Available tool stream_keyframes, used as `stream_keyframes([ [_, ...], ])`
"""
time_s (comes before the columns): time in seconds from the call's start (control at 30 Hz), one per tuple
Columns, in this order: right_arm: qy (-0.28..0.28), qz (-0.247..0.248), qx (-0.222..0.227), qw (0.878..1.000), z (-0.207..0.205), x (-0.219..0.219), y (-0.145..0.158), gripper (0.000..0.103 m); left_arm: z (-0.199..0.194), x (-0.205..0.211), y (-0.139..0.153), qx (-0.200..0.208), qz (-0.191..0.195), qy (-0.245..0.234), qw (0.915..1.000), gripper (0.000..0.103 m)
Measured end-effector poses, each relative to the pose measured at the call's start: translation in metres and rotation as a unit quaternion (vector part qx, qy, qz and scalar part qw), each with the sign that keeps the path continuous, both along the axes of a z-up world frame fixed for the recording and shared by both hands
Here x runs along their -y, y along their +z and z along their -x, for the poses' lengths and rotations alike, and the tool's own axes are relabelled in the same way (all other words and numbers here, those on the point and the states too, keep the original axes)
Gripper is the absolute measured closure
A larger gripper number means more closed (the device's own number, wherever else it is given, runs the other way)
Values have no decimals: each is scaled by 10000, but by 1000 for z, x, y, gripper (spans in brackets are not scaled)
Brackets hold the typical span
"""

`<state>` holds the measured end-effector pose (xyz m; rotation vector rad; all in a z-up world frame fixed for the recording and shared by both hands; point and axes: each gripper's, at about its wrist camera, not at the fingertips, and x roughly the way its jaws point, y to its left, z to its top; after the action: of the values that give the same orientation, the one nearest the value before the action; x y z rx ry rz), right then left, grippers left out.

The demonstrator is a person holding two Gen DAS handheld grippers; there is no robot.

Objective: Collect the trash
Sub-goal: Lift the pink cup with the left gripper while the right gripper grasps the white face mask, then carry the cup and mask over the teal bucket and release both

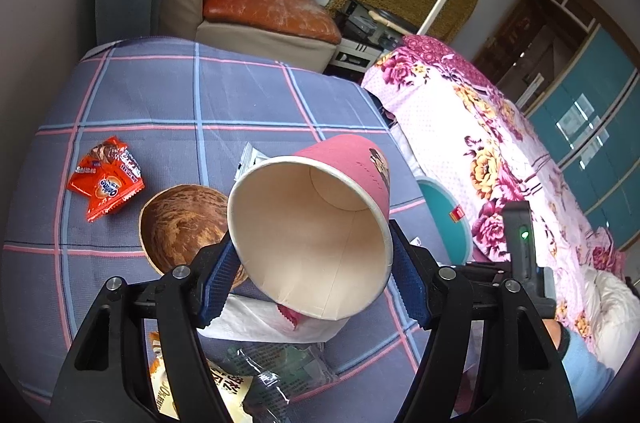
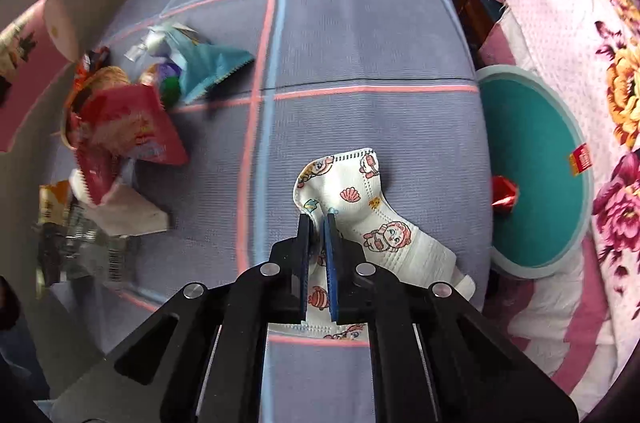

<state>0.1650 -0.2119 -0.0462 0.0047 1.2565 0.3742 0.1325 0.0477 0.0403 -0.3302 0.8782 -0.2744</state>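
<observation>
The left gripper (image 1: 312,255) pinches a paper cup (image 1: 316,235); the right gripper (image 2: 319,223) is pressed on a face mask (image 2: 368,219).

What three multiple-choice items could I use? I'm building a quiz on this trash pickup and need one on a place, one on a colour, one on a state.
1. Where is the wooden bowl in the left wrist view?
A. On the checked cloth, beside the held cup
B. On the sofa
C. Inside the bin

2. What colour is the paper cup outside?
A. Green
B. Pink-red
C. Black

3. What is the right claw doing?
A. Open above the cloth
B. Shut on a wrapper
C. Shut on the face mask

Answers: 1 A, it sits on the cloth left of the cup. 2 B, its outer wall is pink-red. 3 C, both pads pinch the printed mask.
</observation>
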Motion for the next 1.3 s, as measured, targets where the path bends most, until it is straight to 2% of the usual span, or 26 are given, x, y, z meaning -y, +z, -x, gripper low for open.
stream_keyframes([
  [0.27, -241, -876, 246, 9956, 2, 26, 40, 96, 5, 25, 14, 101, -120, -165, 9997, 33],
  [0.47, -470, -1056, 555, 9917, 2, 55, 66, 96, 2, 56, 15, 111, -226, -415, 9988, 33],
  [0.77, -819, -1085, 1001, 9857, -9, 114, 95, 96, -17, 133, 8, 70, -479, -928, 9945, 33],
  [1.13, -1164, -1051, 1022, 9823, -31, 183, 87, 96, -52, 227, -9, 53, -1052, -1295, 9860, 33],
  [1.3, -1234, -1041, 908, 9827, -43, 201, 75, 96, -71, 261, -26, -102, -1136, -1480, 9824, 33],
])
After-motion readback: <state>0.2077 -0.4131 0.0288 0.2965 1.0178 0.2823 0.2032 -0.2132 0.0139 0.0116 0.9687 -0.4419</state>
